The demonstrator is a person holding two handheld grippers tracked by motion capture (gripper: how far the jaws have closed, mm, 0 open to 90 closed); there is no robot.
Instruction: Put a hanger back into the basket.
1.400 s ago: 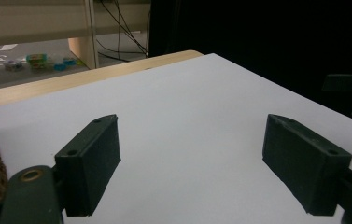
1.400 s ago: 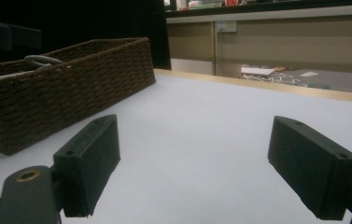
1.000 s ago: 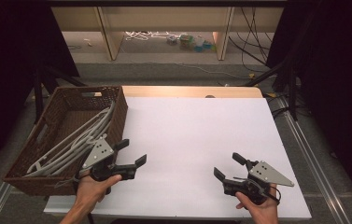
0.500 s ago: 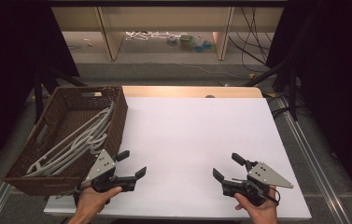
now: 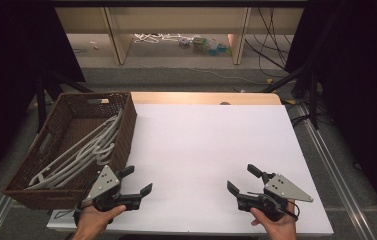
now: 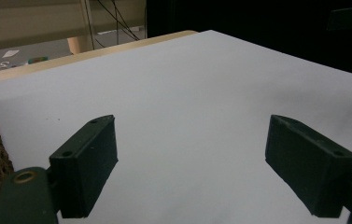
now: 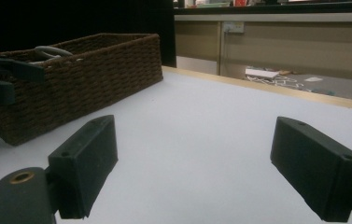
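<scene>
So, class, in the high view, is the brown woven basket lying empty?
No: the brown woven basket at the table's left edge holds a pile of pale grey plastic hangers.

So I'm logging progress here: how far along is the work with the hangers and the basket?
Done, by the look of it: the white hangers all lie in the wicker basket, and the white table carries nothing loose. In hand: nothing; the left gripper and the right gripper both sit open and empty near the table's front edge. Left: seemingly nothing, unless the hangers are yet to come out.
</scene>
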